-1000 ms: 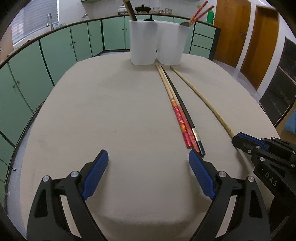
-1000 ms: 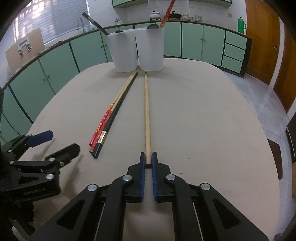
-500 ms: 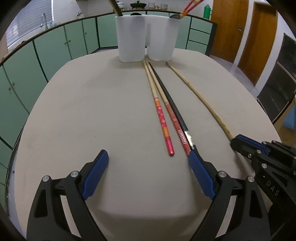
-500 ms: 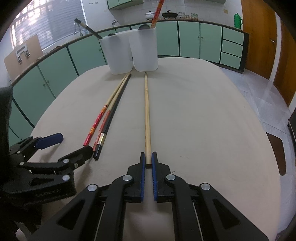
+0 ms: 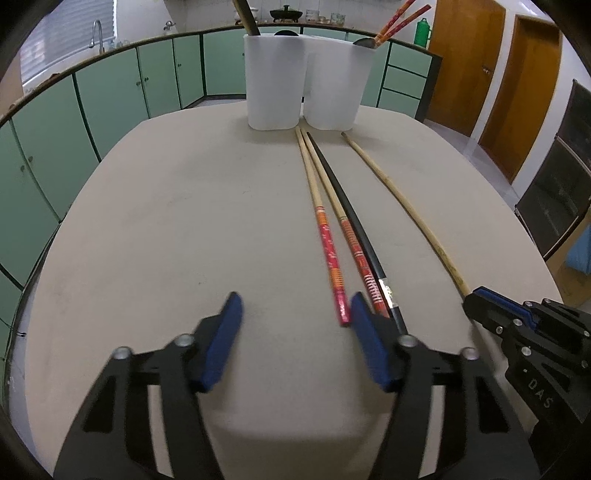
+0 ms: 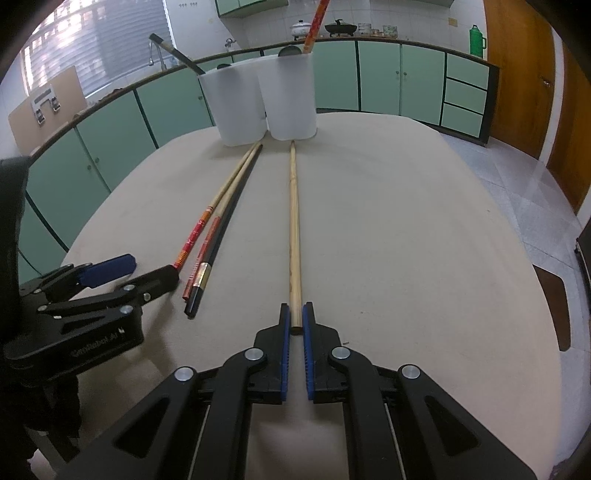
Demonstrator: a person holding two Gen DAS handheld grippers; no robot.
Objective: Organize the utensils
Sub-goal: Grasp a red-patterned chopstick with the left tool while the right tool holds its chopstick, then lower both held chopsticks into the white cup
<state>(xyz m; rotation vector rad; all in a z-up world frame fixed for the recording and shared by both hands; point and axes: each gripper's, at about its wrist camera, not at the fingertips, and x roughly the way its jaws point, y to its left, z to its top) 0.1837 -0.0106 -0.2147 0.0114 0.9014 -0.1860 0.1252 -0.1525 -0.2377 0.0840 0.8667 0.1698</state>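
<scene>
Left gripper (image 5: pixel 295 319) closing on red chopstick (image 5: pixel 330 254); right gripper (image 6: pixel 293 325) clamped on bamboo chopstick (image 6: pixel 293 221).
Left jaws half-open, empty; I needed to centre them on one stick.

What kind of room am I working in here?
Most likely a home kitchen: green cabinets run along the walls, a sink tap stands by the window, and pots sit on the counter behind the table.

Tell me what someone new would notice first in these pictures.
Probably the right gripper, shut on the near end of a plain wooden chopstick lying along the table. Left of it lie two red-patterned chopsticks and a black one, pointing toward two white holders.
</scene>
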